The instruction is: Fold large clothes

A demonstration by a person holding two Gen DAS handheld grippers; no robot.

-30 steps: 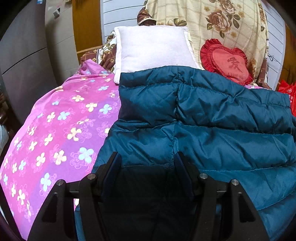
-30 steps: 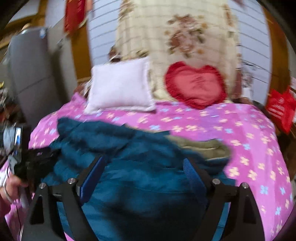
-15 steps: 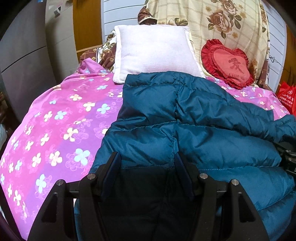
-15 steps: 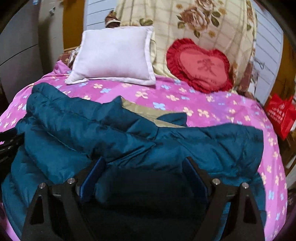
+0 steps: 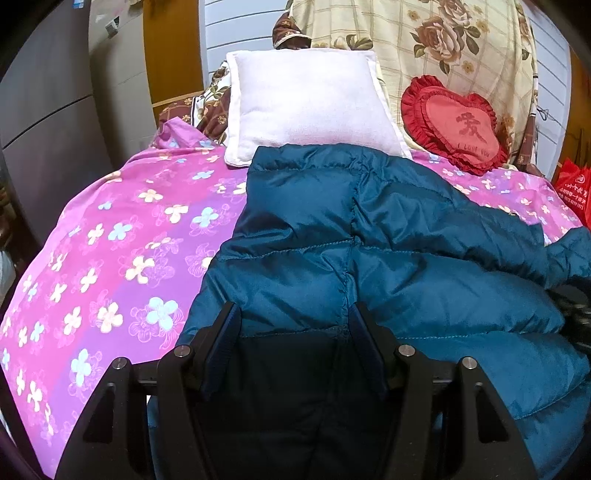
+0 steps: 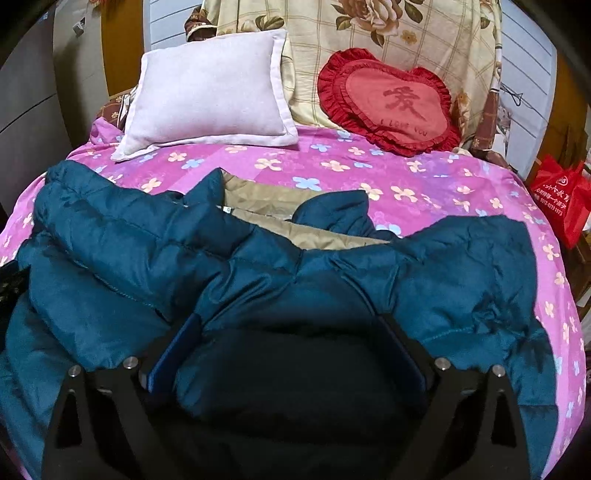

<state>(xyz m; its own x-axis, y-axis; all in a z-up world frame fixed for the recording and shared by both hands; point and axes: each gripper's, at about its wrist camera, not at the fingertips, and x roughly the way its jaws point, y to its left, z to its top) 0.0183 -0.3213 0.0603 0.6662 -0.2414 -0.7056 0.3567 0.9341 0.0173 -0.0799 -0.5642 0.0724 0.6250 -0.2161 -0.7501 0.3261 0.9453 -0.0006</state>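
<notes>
**Both tools stuck into the puffy jacket**

The left tool (image 5: 293,325) was spread with the blue jacket (image 5: 388,266) bunched between its fingers. The right tool (image 6: 291,332) was spread wider, jacket (image 6: 295,280) filling the gap too. The jacket lay crumpled on the pink flowered bed (image 6: 406,177), tan lining (image 6: 280,214) showing, below the white pillow (image 6: 210,92) and red heart cushion (image 6: 391,103).

Pink flowered bedspread (image 6: 424,177), white pillow (image 6: 210,92), red heart cushion (image 6: 388,99), white slatted wall (image 5: 240,33) behind.
</notes>
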